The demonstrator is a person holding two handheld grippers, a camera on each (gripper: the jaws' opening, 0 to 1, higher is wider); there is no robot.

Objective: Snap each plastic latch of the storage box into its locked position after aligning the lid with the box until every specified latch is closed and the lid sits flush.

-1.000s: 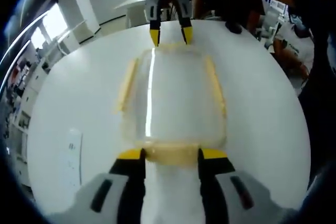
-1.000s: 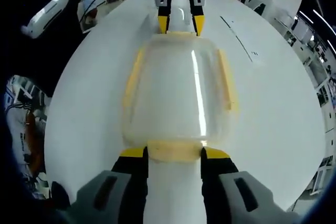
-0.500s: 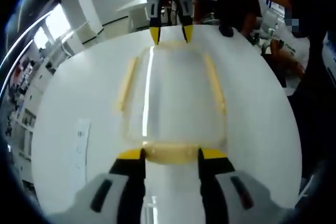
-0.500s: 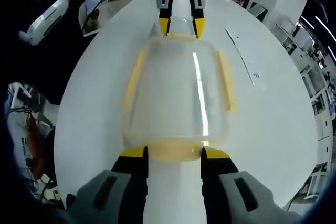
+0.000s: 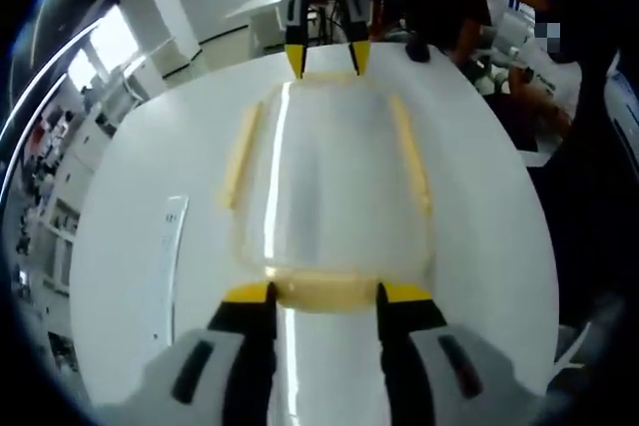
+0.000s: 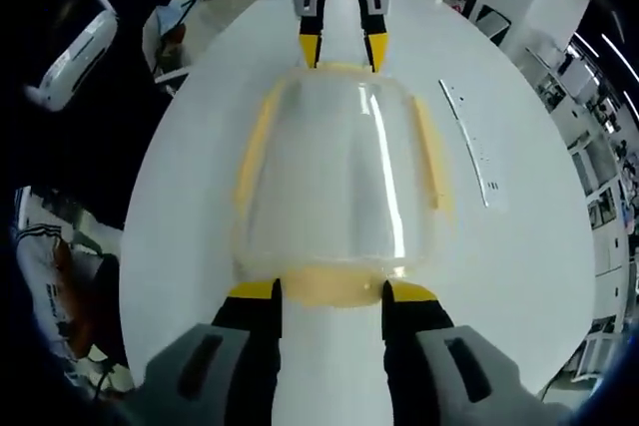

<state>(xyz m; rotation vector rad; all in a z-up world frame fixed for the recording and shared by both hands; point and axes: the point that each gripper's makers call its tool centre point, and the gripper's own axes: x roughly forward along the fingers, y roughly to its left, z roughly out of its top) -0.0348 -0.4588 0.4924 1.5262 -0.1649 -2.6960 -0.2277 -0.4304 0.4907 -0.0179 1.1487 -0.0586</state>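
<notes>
Clear storage box (image 5: 329,187) centre-frame on white tabletop (image 5: 130,197), left gripper (image 5: 324,293) and right gripper (image 6: 329,291) fingers spread at opposite end latches, ruler-like strip (image 6: 467,142) right.

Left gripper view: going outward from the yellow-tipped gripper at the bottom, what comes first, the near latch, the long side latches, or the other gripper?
1. End latch, between the left gripper's tips.
2. Two side latches, along the box's long edges; level with each other, no ranking.
3. Right gripper, at the box's far end.

No readable text, labels or numbers
</notes>
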